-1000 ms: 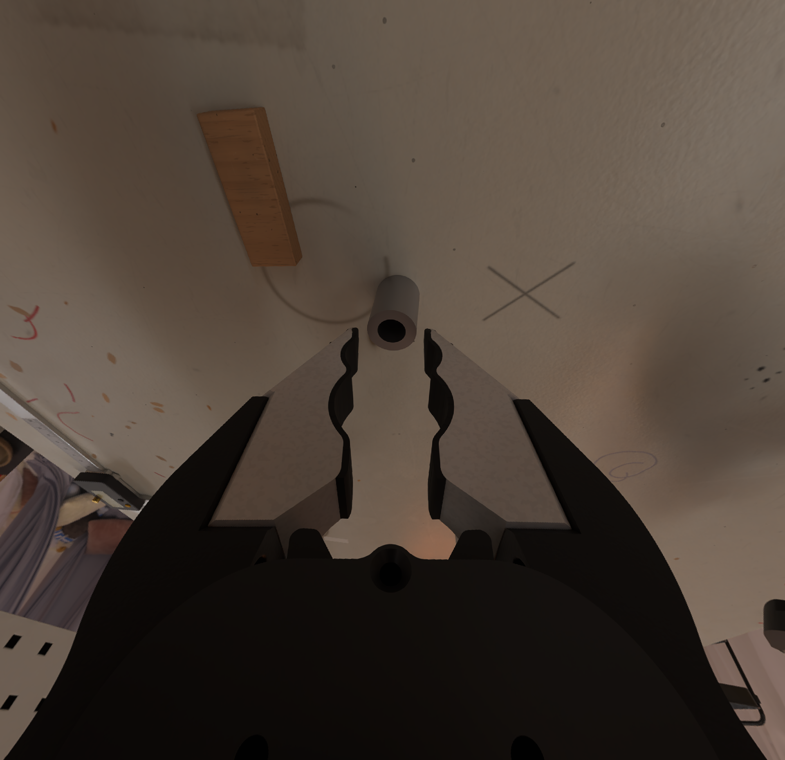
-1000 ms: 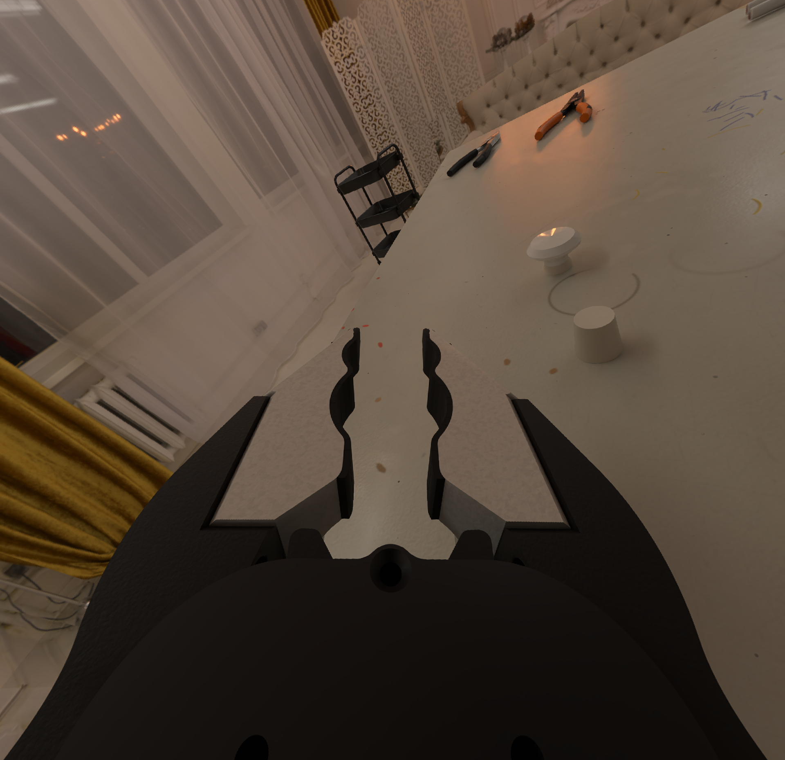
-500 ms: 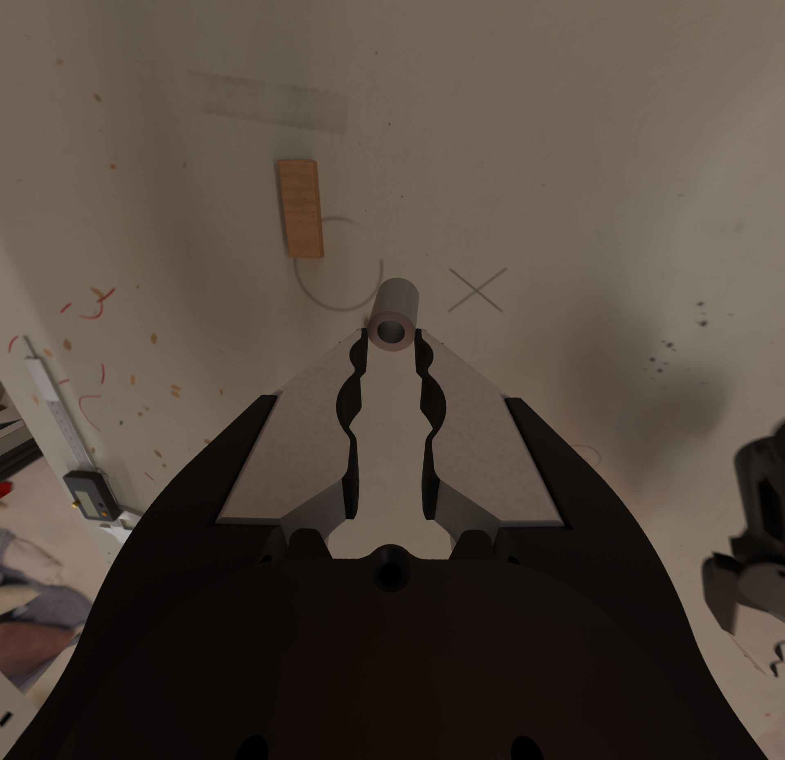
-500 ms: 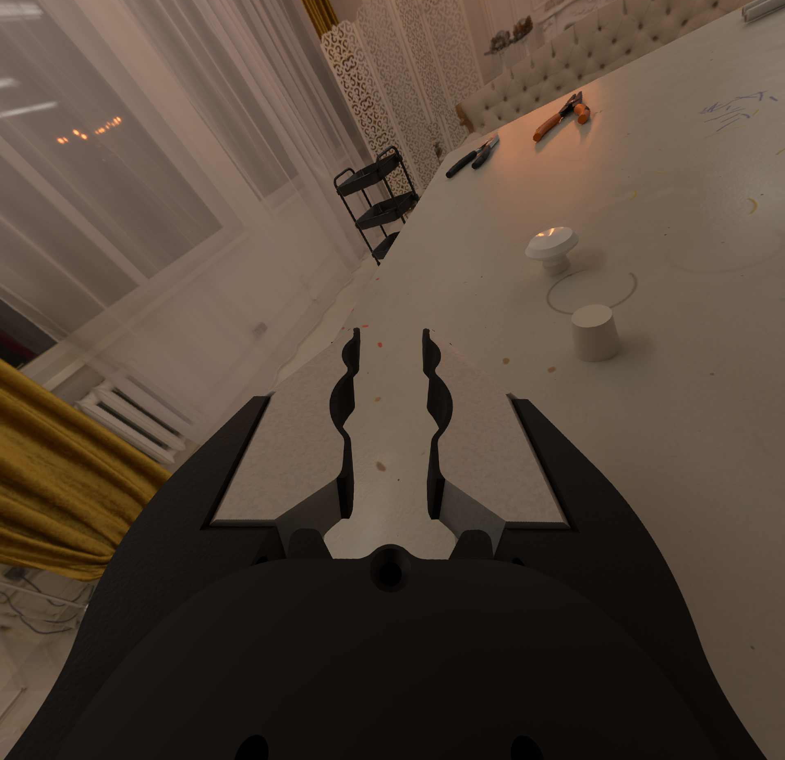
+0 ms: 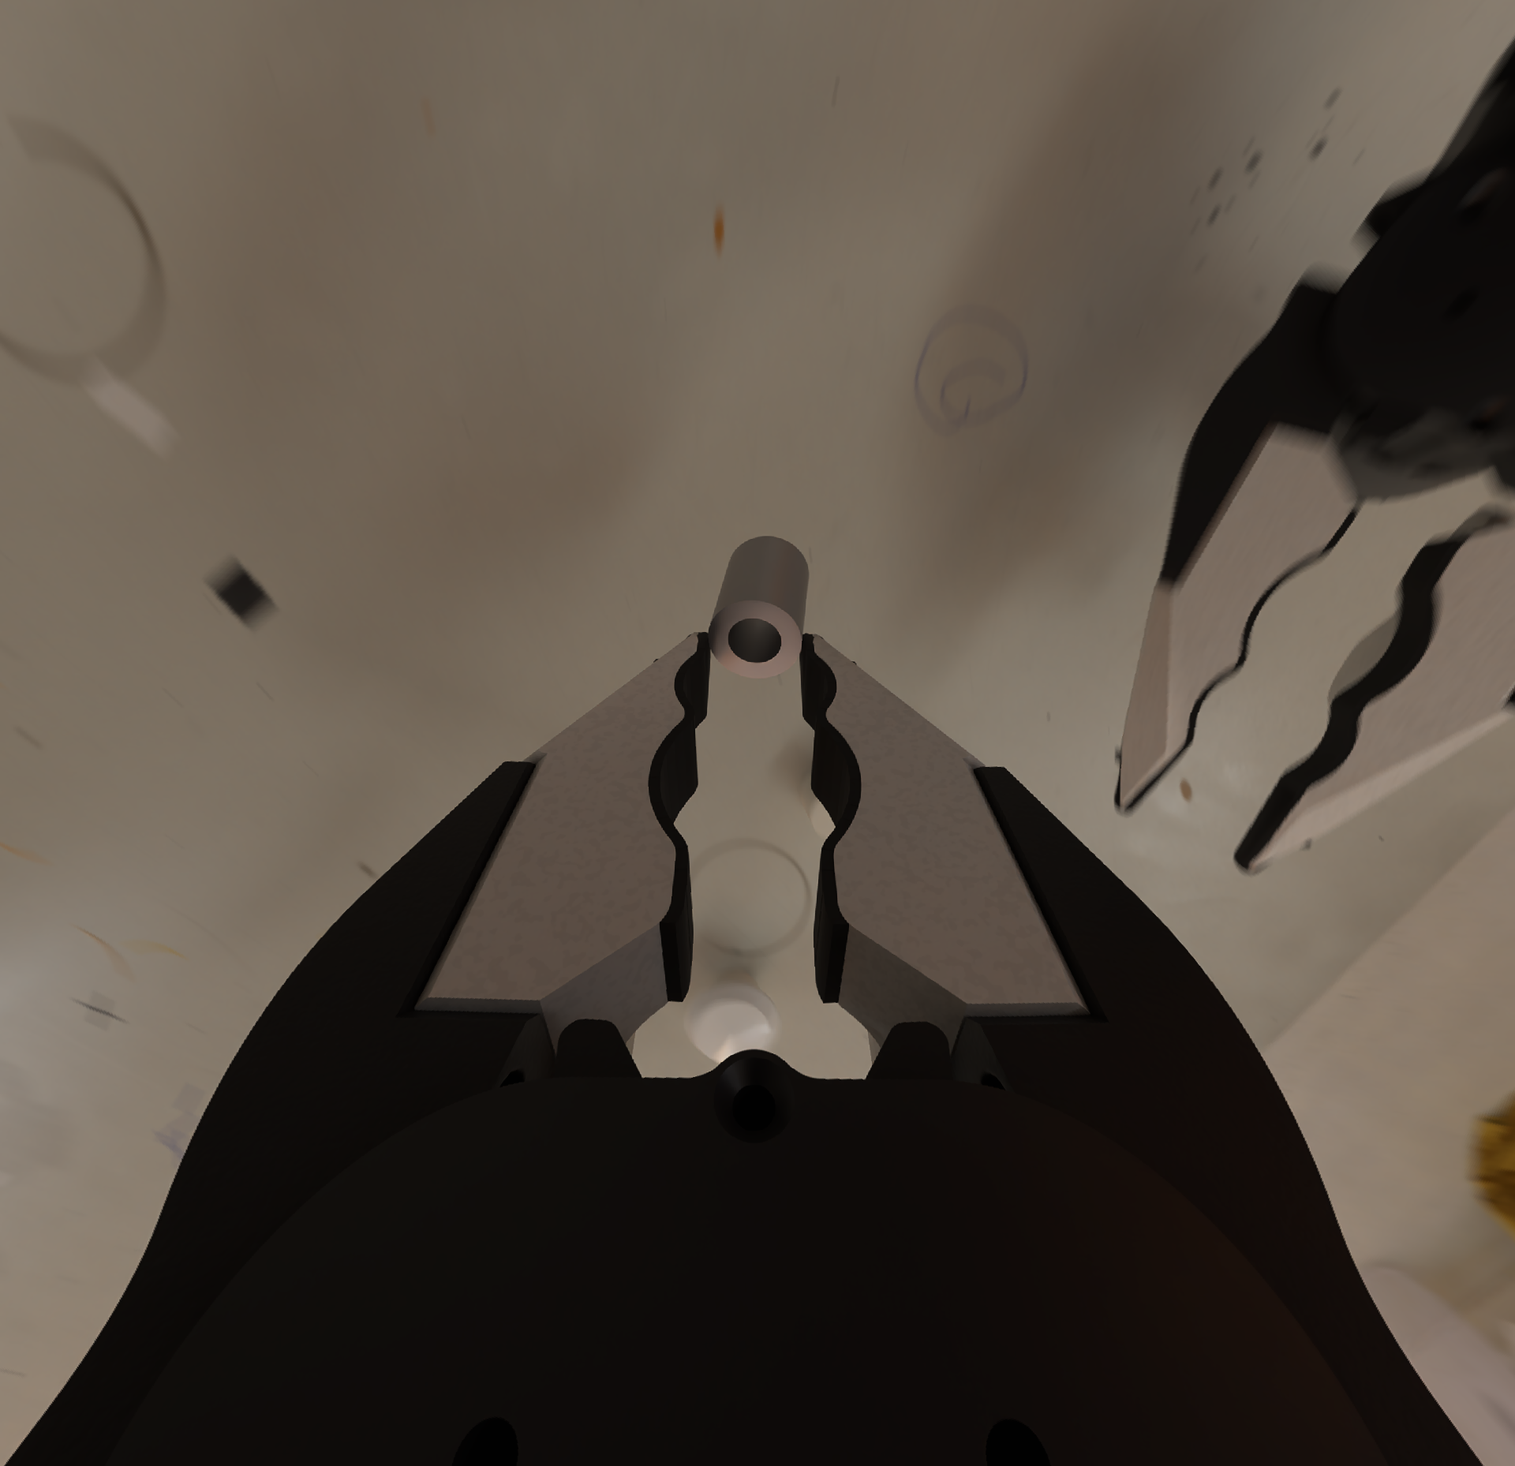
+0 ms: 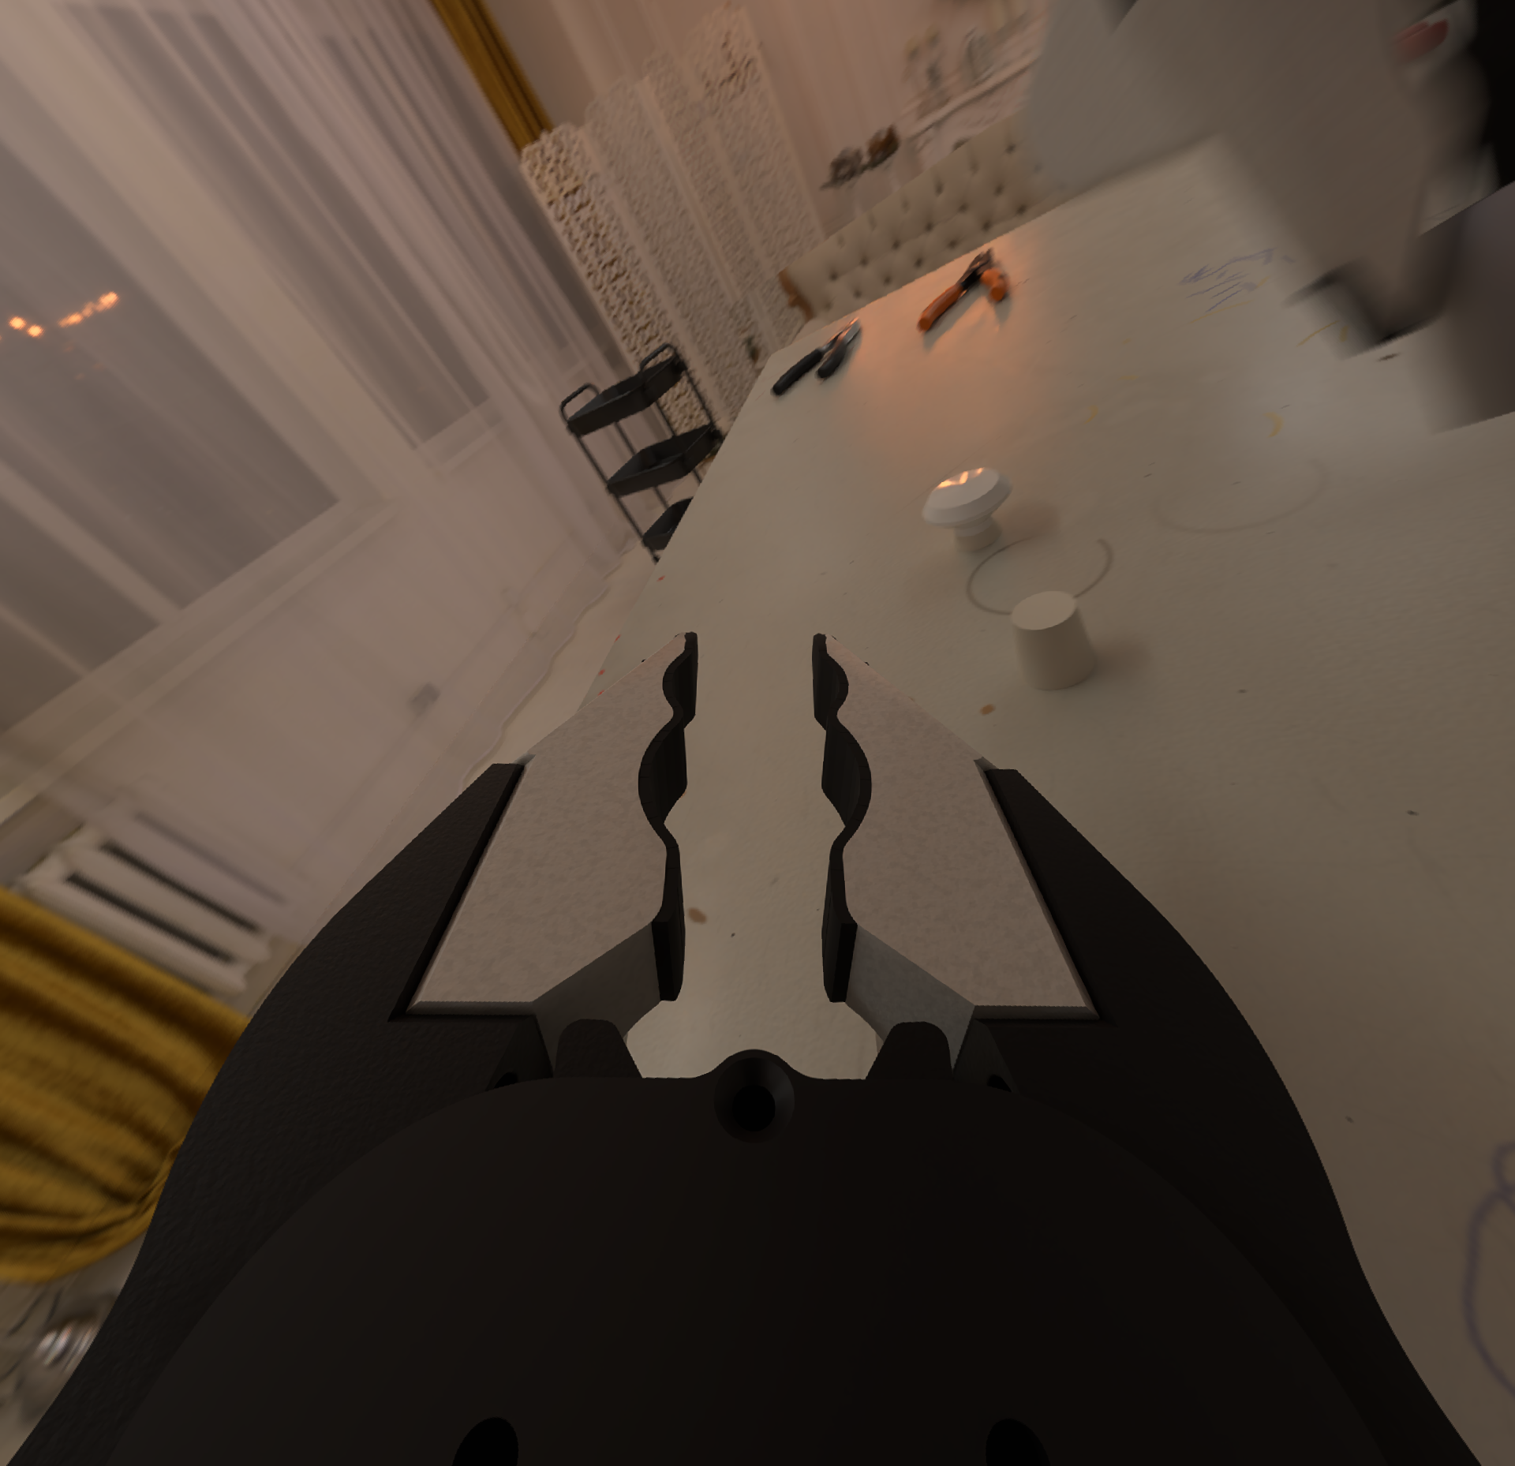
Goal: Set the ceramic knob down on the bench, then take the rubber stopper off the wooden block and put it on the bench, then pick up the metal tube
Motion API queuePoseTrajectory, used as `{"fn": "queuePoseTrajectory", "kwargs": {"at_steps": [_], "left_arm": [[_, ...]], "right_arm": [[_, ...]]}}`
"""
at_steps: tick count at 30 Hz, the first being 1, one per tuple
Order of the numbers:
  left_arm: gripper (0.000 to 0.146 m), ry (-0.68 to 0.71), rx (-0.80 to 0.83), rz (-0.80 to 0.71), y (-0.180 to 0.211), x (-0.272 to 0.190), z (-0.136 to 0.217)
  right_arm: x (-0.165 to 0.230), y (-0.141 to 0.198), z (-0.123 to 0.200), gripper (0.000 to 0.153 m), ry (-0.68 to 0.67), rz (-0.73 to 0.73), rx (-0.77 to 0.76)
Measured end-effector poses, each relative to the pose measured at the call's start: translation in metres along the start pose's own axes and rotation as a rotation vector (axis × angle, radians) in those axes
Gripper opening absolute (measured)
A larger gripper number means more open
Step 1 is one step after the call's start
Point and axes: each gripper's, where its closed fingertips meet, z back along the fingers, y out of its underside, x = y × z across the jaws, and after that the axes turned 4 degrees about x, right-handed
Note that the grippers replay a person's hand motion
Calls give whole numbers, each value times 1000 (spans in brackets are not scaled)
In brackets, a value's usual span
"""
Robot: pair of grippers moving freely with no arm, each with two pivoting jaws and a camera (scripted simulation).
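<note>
Since half a second ago the left gripper (image 5: 755,648) has lifted and swung: wooden block gone from its view. Its fingers (image 5: 607,779) pinch the metal tube (image 5: 758,611) at the tips, clear of the desk (image 5: 492,279). Right gripper (image 6: 755,648) spread, empty. Ceramic knob (image 6: 966,500) and rubber stopper (image 6: 1052,640) stand on the desk at its 1 o'clock.

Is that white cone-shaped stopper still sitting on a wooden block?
No, the rubber stopper stands directly on the pale bench, near the ceramic knob.

Metal tube (image 5: 758,607): your grey hollow cylinder, clamped at the fingertips, above the bench (image 6: 1230,771).
Knob (image 6: 966,502): white, upright on the bench.
Stopper (image 6: 1052,638): white, upright, near the knob.
</note>
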Motion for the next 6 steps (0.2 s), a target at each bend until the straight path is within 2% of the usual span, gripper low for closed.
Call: {"fn": "queuePoseTrajectory", "kwargs": {"at_steps": [3, 6], "left_arm": [[22, 35, 70, 113, 54, -7, -19], [22, 54, 142, 159, 88, -15, -38]], "right_arm": [[-5, -4, 3, 27, 35, -6, -34], [-8, -6, 4, 27, 35, -27, -47]]}}
